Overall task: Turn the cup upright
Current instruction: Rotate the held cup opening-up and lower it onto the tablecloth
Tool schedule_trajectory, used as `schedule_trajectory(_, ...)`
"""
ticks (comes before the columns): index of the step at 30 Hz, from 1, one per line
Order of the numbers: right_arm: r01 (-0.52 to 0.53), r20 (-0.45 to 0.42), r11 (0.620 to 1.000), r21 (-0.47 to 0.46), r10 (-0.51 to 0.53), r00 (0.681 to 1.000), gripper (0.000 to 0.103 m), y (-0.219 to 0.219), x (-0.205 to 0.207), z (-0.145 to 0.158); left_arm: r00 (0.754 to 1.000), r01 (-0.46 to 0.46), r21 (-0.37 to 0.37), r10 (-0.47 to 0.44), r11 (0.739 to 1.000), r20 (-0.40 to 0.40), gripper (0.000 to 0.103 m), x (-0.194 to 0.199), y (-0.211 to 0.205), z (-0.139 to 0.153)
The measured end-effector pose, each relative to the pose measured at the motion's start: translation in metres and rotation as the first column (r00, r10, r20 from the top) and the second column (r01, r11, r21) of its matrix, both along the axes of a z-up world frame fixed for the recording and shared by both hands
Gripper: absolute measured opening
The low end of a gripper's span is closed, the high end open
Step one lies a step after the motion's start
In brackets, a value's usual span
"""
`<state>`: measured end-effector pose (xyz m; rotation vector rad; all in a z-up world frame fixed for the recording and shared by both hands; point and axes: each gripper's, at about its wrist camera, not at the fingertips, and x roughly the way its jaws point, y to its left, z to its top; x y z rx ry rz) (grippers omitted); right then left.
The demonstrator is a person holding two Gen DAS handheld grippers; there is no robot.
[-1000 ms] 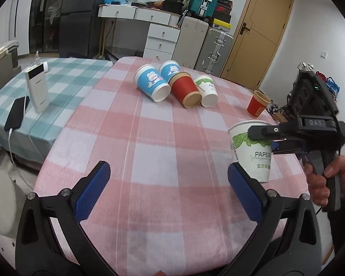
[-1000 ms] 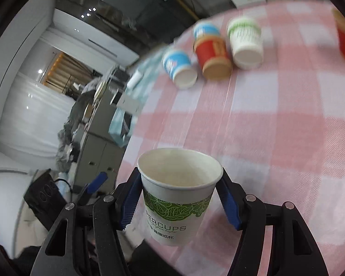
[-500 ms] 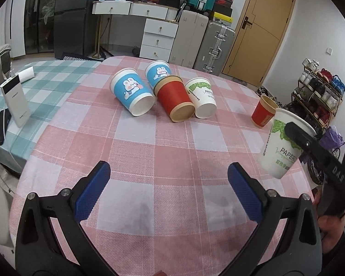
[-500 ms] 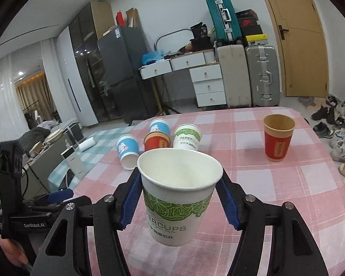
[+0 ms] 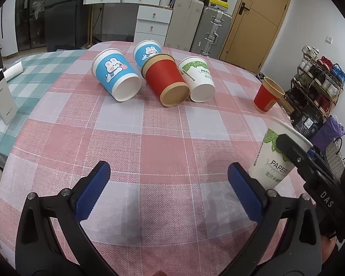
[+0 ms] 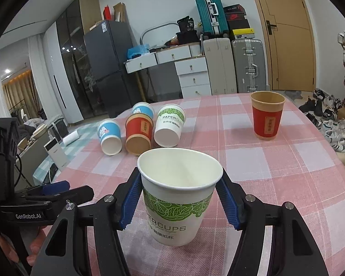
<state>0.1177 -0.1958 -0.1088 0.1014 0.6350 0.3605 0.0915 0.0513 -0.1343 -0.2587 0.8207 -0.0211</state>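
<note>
The right gripper (image 6: 180, 203) holds a white paper cup (image 6: 179, 197) with a green leaf band, mouth up and nearly upright, its blue fingers (image 6: 131, 203) pressed against the cup's sides just under the rim. In the right wrist view the cup sits at about 6 o'clock, over the pink checked table (image 6: 276, 165); whether its base touches the cloth cannot be told. In the left wrist view the same cup (image 5: 276, 161) appears at 4 o'clock, near the table's edge and tilted slightly. The left gripper (image 5: 170, 193) is empty, its fingers (image 5: 90, 191) spread wide apart above the cloth at 6 o'clock, gripping nothing. Toward 12 o'clock in that view four cups lie on their sides with open mouths facing the camera: a blue rabbit cup (image 5: 116, 77), a second blue cup (image 5: 147, 53) behind, a red cup (image 5: 165, 80), and a white cup with green print (image 5: 197, 78) just beside the red one. At 2 o'clock a red cup with a tan rim (image 5: 268, 95) stands upright, well apart from the others. A white power bank (image 5: 2, 99) stands at 9 o'clock on a green checked cloth.
</note>
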Motion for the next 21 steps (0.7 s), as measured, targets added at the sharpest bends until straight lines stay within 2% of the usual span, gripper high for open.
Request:
schedule_trajectory(4, -0.010, -0.039, 1.000, -0.020, 0.010, 0.999, 0.064, 0.004, -0.001, -0.007, 1.000, -0.002, -0.009, 0.002, 1.000, -0.009, 0.102, 0.001, 0.000, -0.003)
schedule_trajectory(15, -0.030, -0.067, 0.999, -0.018, 0.029, 0.997, 0.064, 0.004, -0.012, -0.010, 1.000, -0.001, -0.005, 0.001, 1.000, 0.008, 0.102, -0.009, 0.000, 0.006)
schedule_trajectory(19, -0.055, -0.104, 0.998, -0.006, 0.054, 0.993, 0.065, 0.004, -0.016, -0.012, 1.000, -0.002, 0.003, 0.002, 1.000, 0.018, 0.102, -0.016, -0.002, 0.012)
schedule_trajectory(21, -0.064, -0.146, 0.998, 0.006, 0.064, 0.987, 0.069, 0.004, -0.015, -0.015, 1.000, -0.008, 0.007, 0.007, 1.000, 0.024, 0.102, -0.020, -0.002, 0.016)
